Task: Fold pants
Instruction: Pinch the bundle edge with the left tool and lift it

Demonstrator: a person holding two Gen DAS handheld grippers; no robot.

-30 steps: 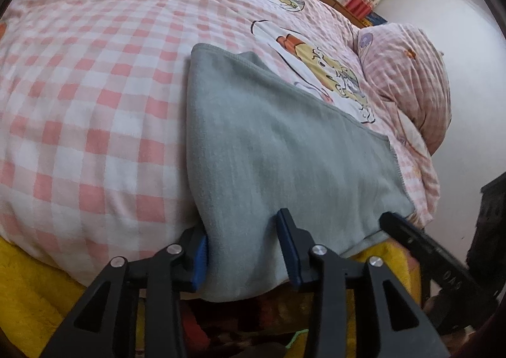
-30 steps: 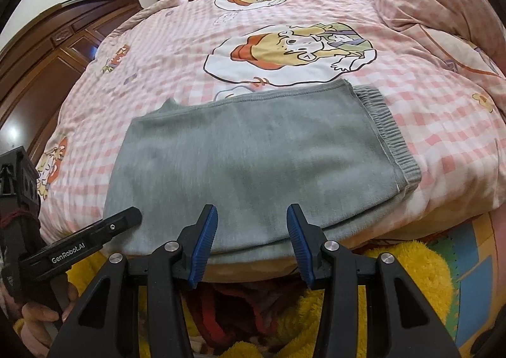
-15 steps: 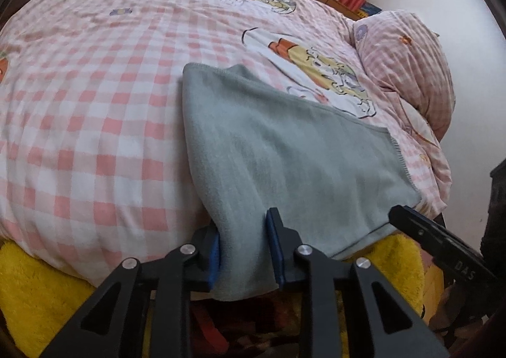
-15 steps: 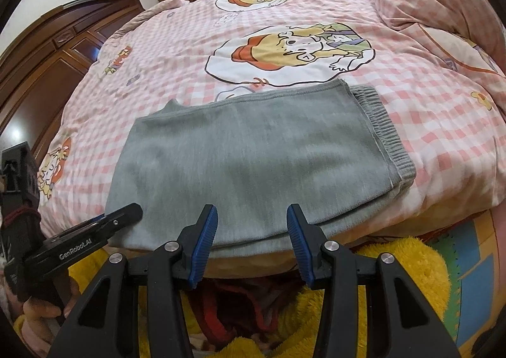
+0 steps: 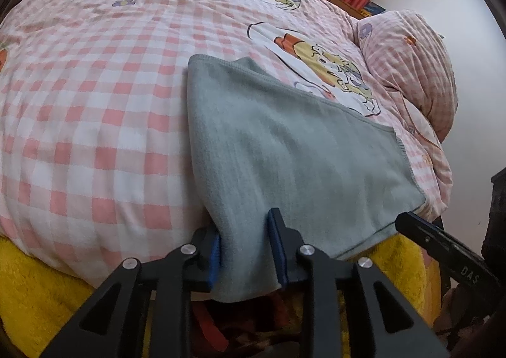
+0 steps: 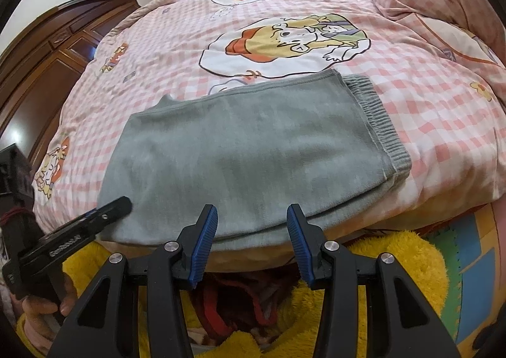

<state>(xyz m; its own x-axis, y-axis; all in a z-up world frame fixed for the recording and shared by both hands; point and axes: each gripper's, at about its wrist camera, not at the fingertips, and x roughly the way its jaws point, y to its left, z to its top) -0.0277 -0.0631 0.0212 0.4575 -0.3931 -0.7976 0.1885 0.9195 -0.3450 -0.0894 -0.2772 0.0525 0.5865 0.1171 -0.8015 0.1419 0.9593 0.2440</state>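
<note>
Two grippers work at the near edge of a bed covered by a pink-and-white checked quilt [image 5: 95,123]. The left gripper [image 5: 244,250] has just been closing, and its blue pads now press from both sides on the near left corner of the grey pants [image 5: 284,149], pinching a bunch of the cloth where it droops over the bed's edge. From that corner the pants stretch away ahead and to the right of the left gripper as a flat, folded rectangle. In the right wrist view the right gripper [image 6: 251,242] stands part open with nothing between its pads; the folded edge of the pants [image 6: 253,149] lies just ahead of its fingertips, and whether they touch the cloth I cannot tell. The ribbed waistband [image 6: 379,123] lies at the pants' right end, ahead and to the right of this gripper. Off to its left the black finger of the left gripper [image 6: 104,215] reaches onto the pants' left corner, with a hand [image 6: 47,304] on its grip. A yellow fluffy blanket [image 6: 395,263] hangs below both grippers under the quilt's edge. A checked pillow [image 5: 411,66] sits beyond the pants, far right of the left gripper.
</note>
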